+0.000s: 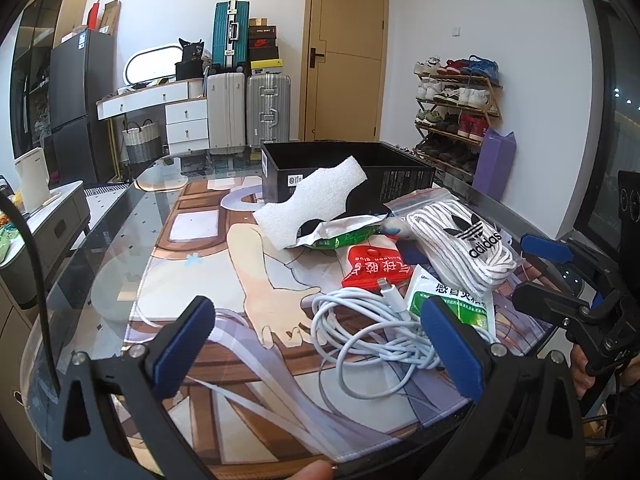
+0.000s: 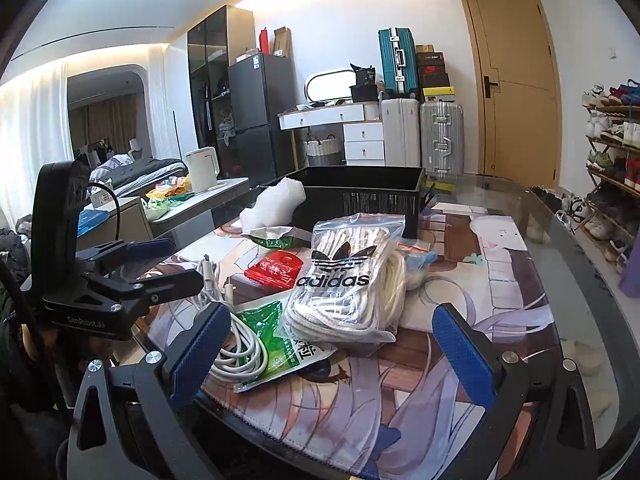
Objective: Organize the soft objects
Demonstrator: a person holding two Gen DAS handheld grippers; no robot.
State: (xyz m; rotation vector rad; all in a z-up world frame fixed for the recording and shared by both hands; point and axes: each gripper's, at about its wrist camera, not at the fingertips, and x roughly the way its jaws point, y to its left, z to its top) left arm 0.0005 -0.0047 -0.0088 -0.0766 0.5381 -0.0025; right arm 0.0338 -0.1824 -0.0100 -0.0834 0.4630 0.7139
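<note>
The left wrist view looks forward from low above the near edge of the printed mat (image 1: pixel 224 364), facing the black box (image 1: pixel 400 176) and the door (image 1: pixel 346 52) behind it; the right gripper (image 1: pixel 560 280) enters at its right edge. The right wrist view looks from the right side of the same pile, close to the adidas bag (image 2: pixel 344 276), turned a little leftward; the left gripper (image 2: pixel 168 264) shows at its left; both views share the mat, pile, box and far wall.

Bright, even indoor light from a glowing ceiling cove (image 2: pixel 120 46); glare on the glass worktop (image 1: pixel 120 216); strong fisheye bending, dark vignetted corners.
</note>
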